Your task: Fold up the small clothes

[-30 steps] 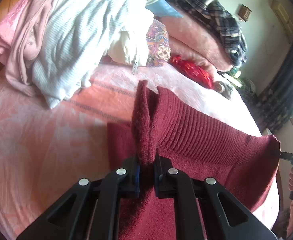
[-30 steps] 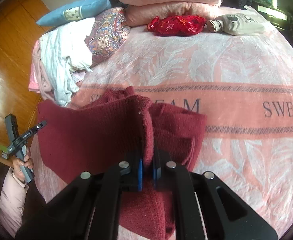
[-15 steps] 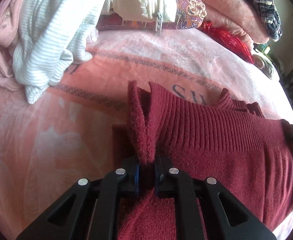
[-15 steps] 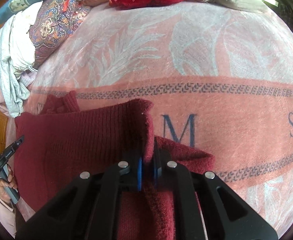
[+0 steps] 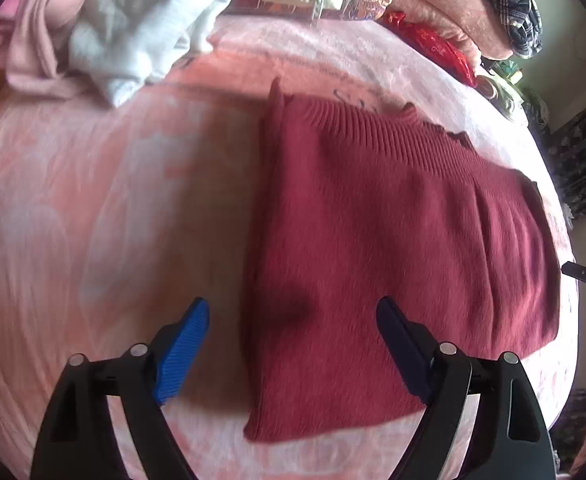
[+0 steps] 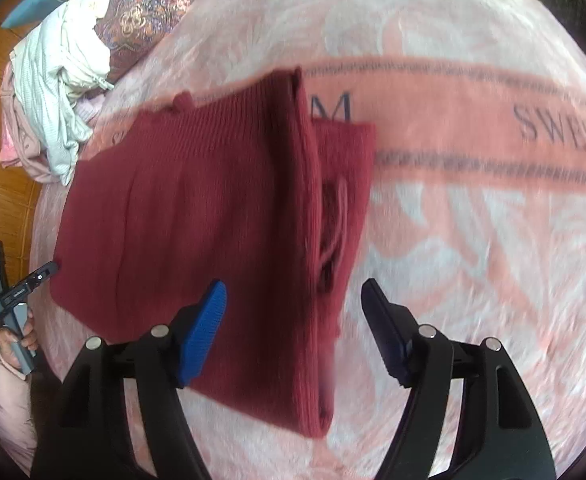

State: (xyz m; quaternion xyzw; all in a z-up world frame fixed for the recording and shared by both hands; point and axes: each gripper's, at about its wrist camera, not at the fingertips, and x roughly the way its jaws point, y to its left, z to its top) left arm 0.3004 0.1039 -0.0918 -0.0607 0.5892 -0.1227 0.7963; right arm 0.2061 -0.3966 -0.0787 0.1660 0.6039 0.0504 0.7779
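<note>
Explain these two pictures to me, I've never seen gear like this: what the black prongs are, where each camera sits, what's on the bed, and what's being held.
There is no robot here. A person holds a hand-operated clamp in each hand, and a wide-angle camera on each clamp looks along its two black fingers. One picture comes from the left gripper, the other from the right gripper. Both look down on a pink blanket covering a bed. On it lies a dark red sweater, folded flat. A pile of clothes and pillows sit farther back. Nothing is held: both grippers' jaws have just opened, and the sweater lies loose below them.
</note>
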